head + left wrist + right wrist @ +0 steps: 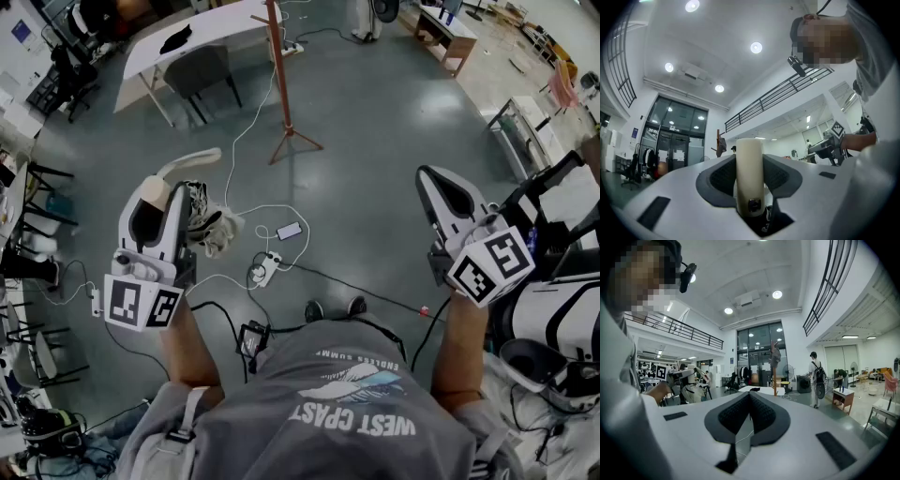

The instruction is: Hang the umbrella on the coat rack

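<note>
So the person was standing on the grey floor (394, 122) with a gripper in each hand. The left gripper (153, 202) had the umbrella (208, 223) by its cream handle (749, 164), jaws spread fairly wide but pressed against the handle on both sides. The handle stuck up between the pads, and its curved hook end poked out past the gripper tips. The folded black-and-white canopy bunched out to the right of that gripper, above the floor.

The right gripper (441, 187) had nothing in it. Its pads met at the tips, with only floor showing in the little gap behind them.

The wooden coat rack (281, 84) stood well ahead of both grippers, near a white table (220, 30) and a grey chair (199, 73), so the umbrella was nowhere close to it. A white cable (246, 122) trailed from the rack toward a phone (289, 231) and a power strip (267, 267) lying near the person's feet.
</note>
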Demonstrator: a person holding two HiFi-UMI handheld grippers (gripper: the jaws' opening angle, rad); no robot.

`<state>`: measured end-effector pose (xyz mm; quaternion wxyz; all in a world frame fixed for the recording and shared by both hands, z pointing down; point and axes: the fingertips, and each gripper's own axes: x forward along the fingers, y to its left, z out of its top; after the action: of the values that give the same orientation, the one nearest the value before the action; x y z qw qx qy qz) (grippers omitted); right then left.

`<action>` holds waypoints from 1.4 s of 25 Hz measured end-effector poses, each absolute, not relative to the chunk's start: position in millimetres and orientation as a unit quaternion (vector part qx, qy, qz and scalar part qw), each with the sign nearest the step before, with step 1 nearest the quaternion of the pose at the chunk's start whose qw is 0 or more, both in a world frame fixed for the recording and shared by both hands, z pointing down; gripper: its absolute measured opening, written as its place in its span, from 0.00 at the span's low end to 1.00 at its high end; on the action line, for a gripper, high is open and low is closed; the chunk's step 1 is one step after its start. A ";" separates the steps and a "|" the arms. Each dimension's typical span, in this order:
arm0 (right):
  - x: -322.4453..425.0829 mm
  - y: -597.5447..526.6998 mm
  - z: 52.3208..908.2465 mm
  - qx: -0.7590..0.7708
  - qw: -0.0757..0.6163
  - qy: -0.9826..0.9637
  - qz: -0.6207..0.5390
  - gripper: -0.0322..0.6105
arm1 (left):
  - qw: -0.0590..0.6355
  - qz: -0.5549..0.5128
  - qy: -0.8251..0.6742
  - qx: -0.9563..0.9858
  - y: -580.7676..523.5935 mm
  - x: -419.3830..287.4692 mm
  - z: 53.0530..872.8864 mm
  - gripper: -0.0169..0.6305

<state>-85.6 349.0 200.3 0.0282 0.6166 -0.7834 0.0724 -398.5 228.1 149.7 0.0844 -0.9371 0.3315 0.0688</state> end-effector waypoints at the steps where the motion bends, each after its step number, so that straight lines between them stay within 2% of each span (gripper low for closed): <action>1: -85.5 346.2 201.2 0.617 0.030 -0.783 0.072 0.09 | 0.086 0.068 0.332 -0.937 227.9 -399.4 150.6 0.28; 17: -70.7 316.6 218.2 0.608 0.024 -0.789 0.088 0.10 | 0.085 0.044 0.323 -0.942 212.9 -370.1 165.7 0.28; 35: 62.4 226.3 248.7 0.557 0.011 -0.823 0.115 0.10 | 0.088 0.011 0.401 -0.912 155.5 -266.2 173.8 0.28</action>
<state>62.4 226.3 248.7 0.0113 0.5568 -0.8225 0.1154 -266.2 155.5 173.8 0.0882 -0.9118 0.4008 0.0107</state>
